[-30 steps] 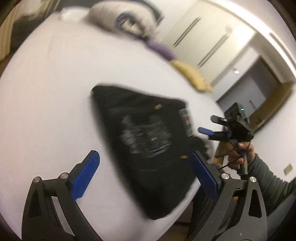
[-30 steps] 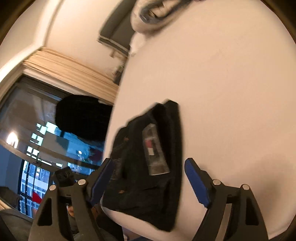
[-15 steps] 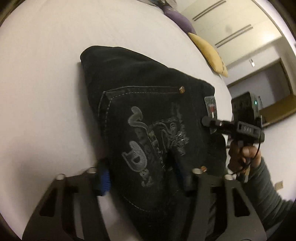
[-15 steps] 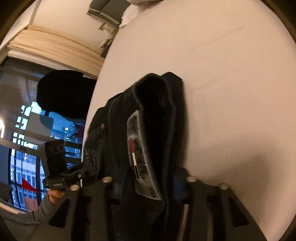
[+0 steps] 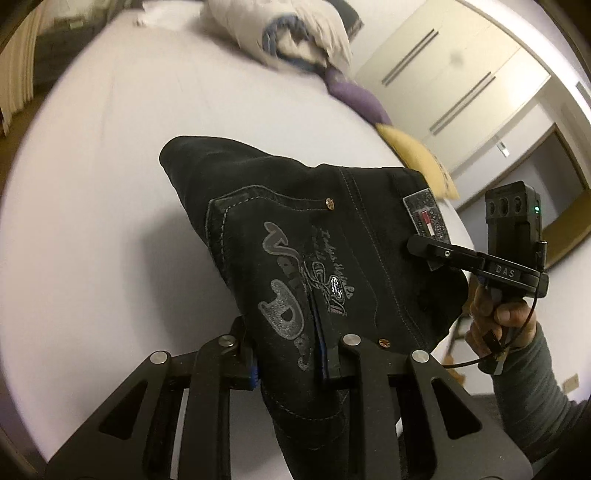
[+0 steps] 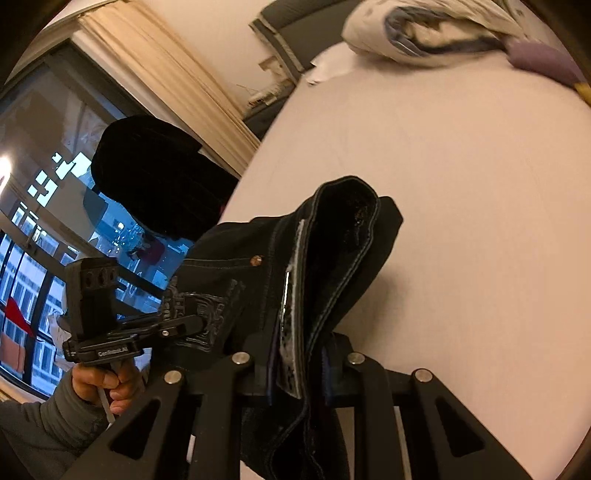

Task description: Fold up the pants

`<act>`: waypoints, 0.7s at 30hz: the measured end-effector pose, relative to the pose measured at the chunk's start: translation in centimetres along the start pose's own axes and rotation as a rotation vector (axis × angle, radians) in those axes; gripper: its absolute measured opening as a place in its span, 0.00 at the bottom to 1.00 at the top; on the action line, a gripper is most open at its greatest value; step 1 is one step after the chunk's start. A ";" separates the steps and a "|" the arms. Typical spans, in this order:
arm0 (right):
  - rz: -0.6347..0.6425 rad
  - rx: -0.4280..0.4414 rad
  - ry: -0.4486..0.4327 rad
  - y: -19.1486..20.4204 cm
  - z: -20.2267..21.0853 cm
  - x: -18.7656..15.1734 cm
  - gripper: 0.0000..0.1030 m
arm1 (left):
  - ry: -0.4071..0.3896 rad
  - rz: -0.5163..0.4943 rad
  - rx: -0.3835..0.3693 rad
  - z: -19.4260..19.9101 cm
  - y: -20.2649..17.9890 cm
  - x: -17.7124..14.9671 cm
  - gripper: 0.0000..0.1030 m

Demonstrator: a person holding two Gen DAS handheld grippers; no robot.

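Note:
Black jeans [image 5: 295, 229] with a grey print on the back pocket lie partly raised off the white bed [image 5: 92, 184]. My left gripper [image 5: 291, 365] is closing, its pads pinching the pocket end of the jeans. My right gripper [image 6: 299, 373] is closing too, clamped over the folded waistband [image 6: 343, 236] with its label. In the left wrist view the right gripper [image 5: 424, 245] bites the waistband beside the label. In the right wrist view the left gripper [image 6: 184, 326] grips the pocket side. The far end of the jeans rests on the sheet.
A rolled white duvet [image 5: 288, 33], a purple cushion [image 5: 354, 99] and a yellow cushion [image 5: 413, 155] lie at the far end of the bed. Wardrobe doors [image 5: 461, 74] stand behind. A window [image 6: 37, 221], curtain [image 6: 166, 74] and dark rounded object [image 6: 155, 177] are left of the bed.
Both grippers went from wide open above the jeans to closed on them. The near end of the jeans has come up off the bed, and the right gripper rolled.

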State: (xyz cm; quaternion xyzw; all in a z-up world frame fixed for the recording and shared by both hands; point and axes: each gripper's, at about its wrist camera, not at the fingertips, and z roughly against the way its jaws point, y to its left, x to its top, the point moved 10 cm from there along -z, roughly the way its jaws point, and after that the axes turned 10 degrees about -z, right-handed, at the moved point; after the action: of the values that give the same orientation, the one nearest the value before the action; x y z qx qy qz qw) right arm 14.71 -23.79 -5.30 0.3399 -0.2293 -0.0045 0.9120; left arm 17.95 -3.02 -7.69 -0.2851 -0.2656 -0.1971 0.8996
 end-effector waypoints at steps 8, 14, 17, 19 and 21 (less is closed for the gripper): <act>-0.077 0.012 0.022 -1.9 -8.0 6.3 0.20 | 0.008 -0.024 0.090 -3.1 8.9 6.6 0.20; -0.256 0.010 0.068 -9.2 -12.2 3.7 0.40 | 0.098 0.073 0.106 -8.3 16.6 3.0 0.45; -0.287 0.102 0.013 -9.7 -10.7 2.9 0.48 | 0.012 0.113 0.044 -8.0 17.6 2.3 0.49; -0.306 0.093 -0.010 -10.1 -9.4 2.6 0.55 | 0.016 0.103 0.060 -7.4 17.4 2.3 0.51; -0.346 0.072 -0.072 -10.4 -6.9 2.6 0.69 | 0.018 0.084 0.123 -6.3 17.3 2.5 0.57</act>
State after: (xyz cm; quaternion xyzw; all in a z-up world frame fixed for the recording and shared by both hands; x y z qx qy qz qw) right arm 21.43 -27.99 -15.27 0.4066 -0.1998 -0.1654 0.8760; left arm 31.00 5.74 -17.64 -0.2382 -0.2568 -0.1451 0.9253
